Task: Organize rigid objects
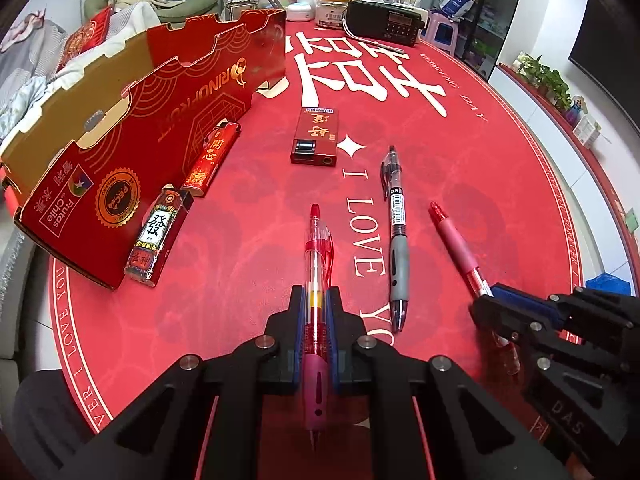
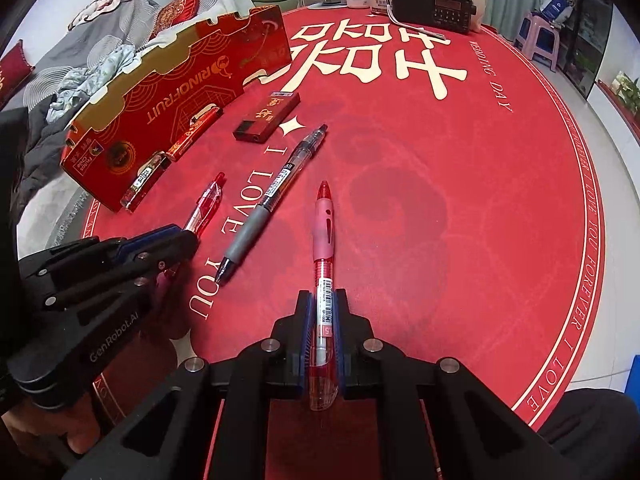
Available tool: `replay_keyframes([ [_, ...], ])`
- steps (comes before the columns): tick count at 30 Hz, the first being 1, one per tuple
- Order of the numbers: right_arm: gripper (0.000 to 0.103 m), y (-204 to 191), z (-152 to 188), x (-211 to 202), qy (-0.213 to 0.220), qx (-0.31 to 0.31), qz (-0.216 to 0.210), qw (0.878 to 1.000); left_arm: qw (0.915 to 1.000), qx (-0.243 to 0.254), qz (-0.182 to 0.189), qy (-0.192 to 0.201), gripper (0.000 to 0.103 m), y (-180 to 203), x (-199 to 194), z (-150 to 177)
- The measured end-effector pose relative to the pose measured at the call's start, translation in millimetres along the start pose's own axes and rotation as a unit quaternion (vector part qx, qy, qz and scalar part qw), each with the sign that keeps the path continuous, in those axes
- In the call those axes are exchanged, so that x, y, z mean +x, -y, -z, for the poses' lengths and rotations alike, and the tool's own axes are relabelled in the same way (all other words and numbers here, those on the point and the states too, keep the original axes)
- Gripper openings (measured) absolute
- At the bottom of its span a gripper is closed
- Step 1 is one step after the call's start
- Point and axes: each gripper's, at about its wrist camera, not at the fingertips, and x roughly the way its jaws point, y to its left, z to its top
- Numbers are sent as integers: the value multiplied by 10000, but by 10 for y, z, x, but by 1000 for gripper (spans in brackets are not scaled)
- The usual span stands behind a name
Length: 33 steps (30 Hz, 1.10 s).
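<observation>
Both grippers are clamping pens lengthwise along the fingers, seemingly for carrying toward the red cardboard fruit tray (image 1: 132, 152) at the mat's left edge. The left gripper (image 1: 316, 300) is pinching a clear-red pen with pink grip (image 1: 318, 280); the right gripper (image 2: 322, 304) is pinching a red pen with pink cap (image 2: 325, 240). A black-and-grey gel pen (image 1: 396, 232) is lying loose between them on the red printed mat (image 1: 500, 152).

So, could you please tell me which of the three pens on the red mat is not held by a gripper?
The black pen with the grey rubber grip; it lies free between the two gripped red pens.
</observation>
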Motion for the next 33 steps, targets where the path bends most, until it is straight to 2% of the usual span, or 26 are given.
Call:
replay_keyframes([
  [14, 11, -107, -30, -148, 238, -143, -54, 9996, 10000, -41, -18, -34, 10, -17, -5, -6],
  [23, 11, -302, -89, -301, 448, -387, -250, 9979, 9996, 109, -119, 211, 10, 42, -195, -21],
  [28, 11, -344, -185, -372, 515, -356, -488, 9968, 9995, -21, -135, 291, 10, 15, -294, -121],
  [33, 11, -508, -354, -504, 694, -466, -590, 9948, 9985, -394, -240, 311, 10, -142, -416, -225],
])
